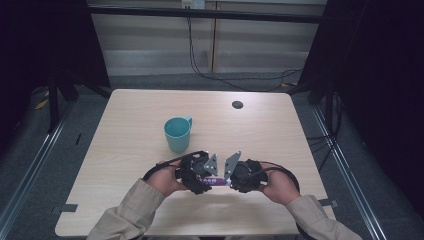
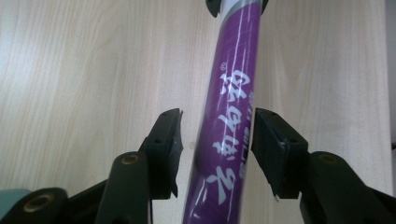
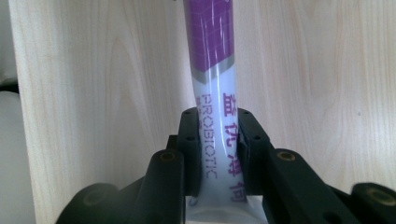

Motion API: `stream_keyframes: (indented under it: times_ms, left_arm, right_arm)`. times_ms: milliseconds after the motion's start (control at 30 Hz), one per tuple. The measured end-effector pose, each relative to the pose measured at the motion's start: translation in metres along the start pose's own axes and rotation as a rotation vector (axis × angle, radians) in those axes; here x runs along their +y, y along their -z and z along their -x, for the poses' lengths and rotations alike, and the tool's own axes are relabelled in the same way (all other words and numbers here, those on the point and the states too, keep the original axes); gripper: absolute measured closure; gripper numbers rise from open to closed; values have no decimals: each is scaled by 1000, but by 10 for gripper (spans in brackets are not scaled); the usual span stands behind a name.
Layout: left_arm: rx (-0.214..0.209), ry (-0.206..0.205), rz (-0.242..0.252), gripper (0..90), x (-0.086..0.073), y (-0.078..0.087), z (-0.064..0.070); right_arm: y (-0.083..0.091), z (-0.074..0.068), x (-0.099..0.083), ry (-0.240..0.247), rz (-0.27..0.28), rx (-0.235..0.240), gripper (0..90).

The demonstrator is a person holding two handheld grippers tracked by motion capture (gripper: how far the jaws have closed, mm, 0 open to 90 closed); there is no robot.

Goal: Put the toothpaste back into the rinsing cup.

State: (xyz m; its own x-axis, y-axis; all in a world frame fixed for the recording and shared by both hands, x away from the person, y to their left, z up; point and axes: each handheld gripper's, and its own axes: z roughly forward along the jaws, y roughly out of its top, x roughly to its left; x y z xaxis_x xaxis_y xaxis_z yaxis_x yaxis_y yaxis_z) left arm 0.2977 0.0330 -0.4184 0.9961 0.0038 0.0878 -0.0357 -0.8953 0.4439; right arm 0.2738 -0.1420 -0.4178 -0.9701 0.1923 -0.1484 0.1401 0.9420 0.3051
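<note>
So the right claw [image 3: 217,149] is clamped on the white end of a slim purple-and-white plastic sachet stick [image 3: 212,70], holding it just above the pale wooden worktop [image 1: 280,130] near the front edge. The left claw [image 2: 217,140] is spread loose around the purple end, with a gap on one side. A teal mug [image 1: 177,134] sits just behind the two claws.

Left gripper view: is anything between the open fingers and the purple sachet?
Nothing visible. The purple sachet runs straight between the left gripper fingers, with bare gaps either side; the right gripper already clamps its white end.
</note>
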Motion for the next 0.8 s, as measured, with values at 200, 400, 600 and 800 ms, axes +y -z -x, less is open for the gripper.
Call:
stream_keyframes:
  times_ms: [200,400,600,800]
  left_arm:
    - [-7,-17,-1,651,-1,-2,2]
    - [-20,-14,-42,664,0,-6,1]
    - [-22,23,-29,695,-1,-5,5]
    - [-5,-4,-44,725,-4,-1,5]
  right_arm:
    - [1,0,1,8,6,-2,746]
    - [0,-1,4,38,-16,-10,744]
    - [2,-2,6,45,8,-16,734]
    - [0,-1,6,25,32,-1,688]
